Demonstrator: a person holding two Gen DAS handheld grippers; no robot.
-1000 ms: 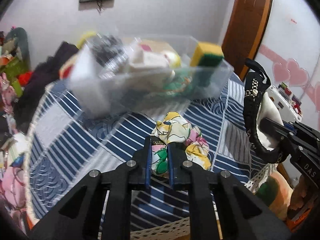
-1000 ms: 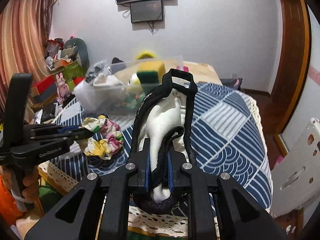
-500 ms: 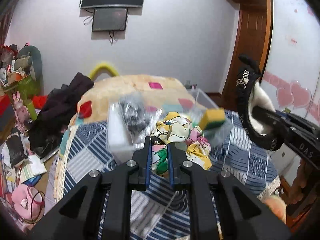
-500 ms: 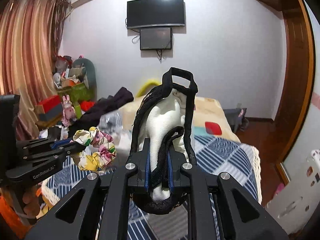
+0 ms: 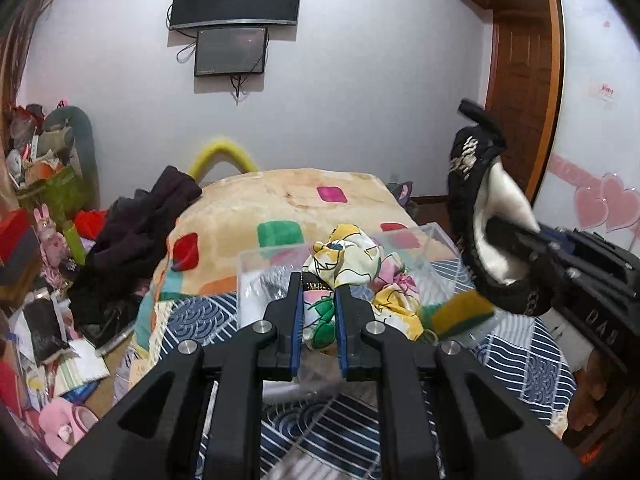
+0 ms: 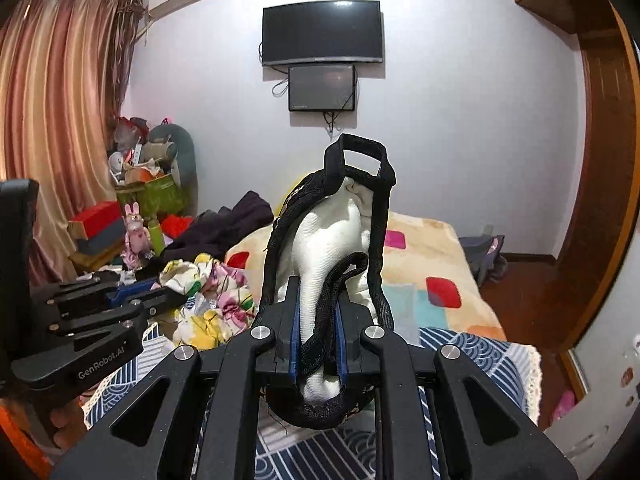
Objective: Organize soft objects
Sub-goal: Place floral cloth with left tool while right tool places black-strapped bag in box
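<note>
My left gripper (image 5: 317, 300) is shut on a floral cloth (image 5: 352, 266), yellow, white, pink and green, held up over the bed. It also shows at the left of the right wrist view (image 6: 212, 296). My right gripper (image 6: 317, 312) is shut on a black-and-white slipper (image 6: 332, 240), held upright; the slipper shows at the right in the left wrist view (image 5: 490, 220). A clear plastic box (image 5: 416, 248) stands on the bed behind the cloth, with a yellow-green sponge (image 5: 460, 312) at its right.
The bed has a blue striped cover (image 5: 528, 360) and a beige blanket with coloured squares (image 5: 288, 196). Dark clothes (image 5: 136, 232) lie at its left edge. Clutter and toys fill the floor at left (image 6: 136, 208). A wooden door (image 6: 600, 200) is at right.
Both grippers have risen and tilted up with their loads; the bed and plastic box have dropped lower in view and the wall TV has come into sight.
</note>
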